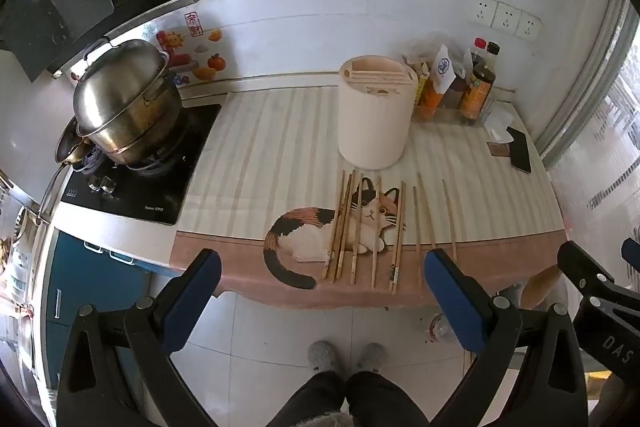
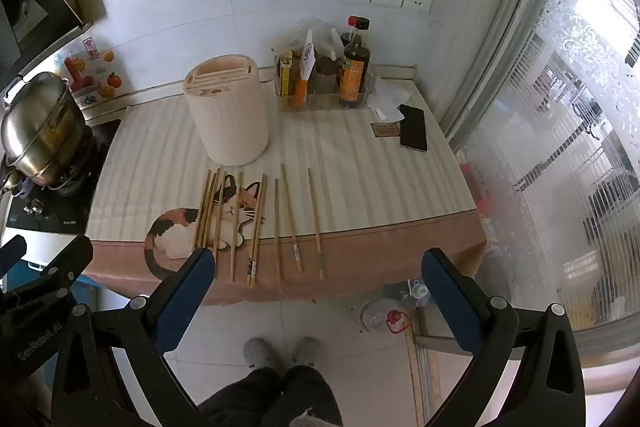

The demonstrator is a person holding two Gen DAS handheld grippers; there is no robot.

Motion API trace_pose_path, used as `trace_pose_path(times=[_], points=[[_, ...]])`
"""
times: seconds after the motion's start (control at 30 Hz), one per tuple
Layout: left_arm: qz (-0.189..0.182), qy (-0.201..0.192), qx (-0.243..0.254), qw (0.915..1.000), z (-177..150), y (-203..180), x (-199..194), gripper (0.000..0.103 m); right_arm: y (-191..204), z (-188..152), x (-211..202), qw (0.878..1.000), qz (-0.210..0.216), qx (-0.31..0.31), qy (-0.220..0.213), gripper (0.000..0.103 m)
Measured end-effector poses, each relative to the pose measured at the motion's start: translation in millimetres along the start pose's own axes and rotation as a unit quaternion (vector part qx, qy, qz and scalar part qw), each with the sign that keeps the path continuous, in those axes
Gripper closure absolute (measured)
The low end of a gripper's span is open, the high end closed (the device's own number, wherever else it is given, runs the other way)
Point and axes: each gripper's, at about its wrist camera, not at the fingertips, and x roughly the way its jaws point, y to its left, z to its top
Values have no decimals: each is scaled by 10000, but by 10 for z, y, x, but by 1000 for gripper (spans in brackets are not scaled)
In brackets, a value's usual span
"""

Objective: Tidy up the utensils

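- Left wrist view: left gripper (image 1: 322, 287) spread wide, grasping nothing, held off the counter edge; wooden chopsticks (image 1: 374, 227) lie in a row just in front of the cream utensil holder (image 1: 376, 115).
- Right wrist view: right gripper (image 2: 316, 285) likewise released and empty; chopsticks (image 2: 256, 223) lie in front of the holder (image 2: 228, 111), a black phone (image 2: 413, 127) to the holder's right.

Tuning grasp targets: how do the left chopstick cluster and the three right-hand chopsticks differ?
The left chopstick cluster lies across the printed cat, sticks bunched and some touching; the three right-hand chopsticks lie on plain cloth, each apart. The cluster holds more sticks. All are wooden, flat, pointing toward the utensil holder. Both the left gripper and right gripper are open.
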Motion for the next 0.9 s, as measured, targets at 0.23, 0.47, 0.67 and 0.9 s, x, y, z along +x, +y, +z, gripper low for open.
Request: trace_pose_path(times=[0.23,0.47,0.67,0.9], points=[[36,17,26,10000,16,-51,7,0,-5,12,13,10000,9,-1,25,0],[56,15,58,10000,-12,-77,22,0,-81,32,60,10000,-34,12,54,0],[23,10,129,9999,5,-26,17,0,-101,11,64,10000,-38,57,65,0],[14,-17,158,9999,-5,-28,-20,0,-116,14,42,9999,-68,43,69,0]])
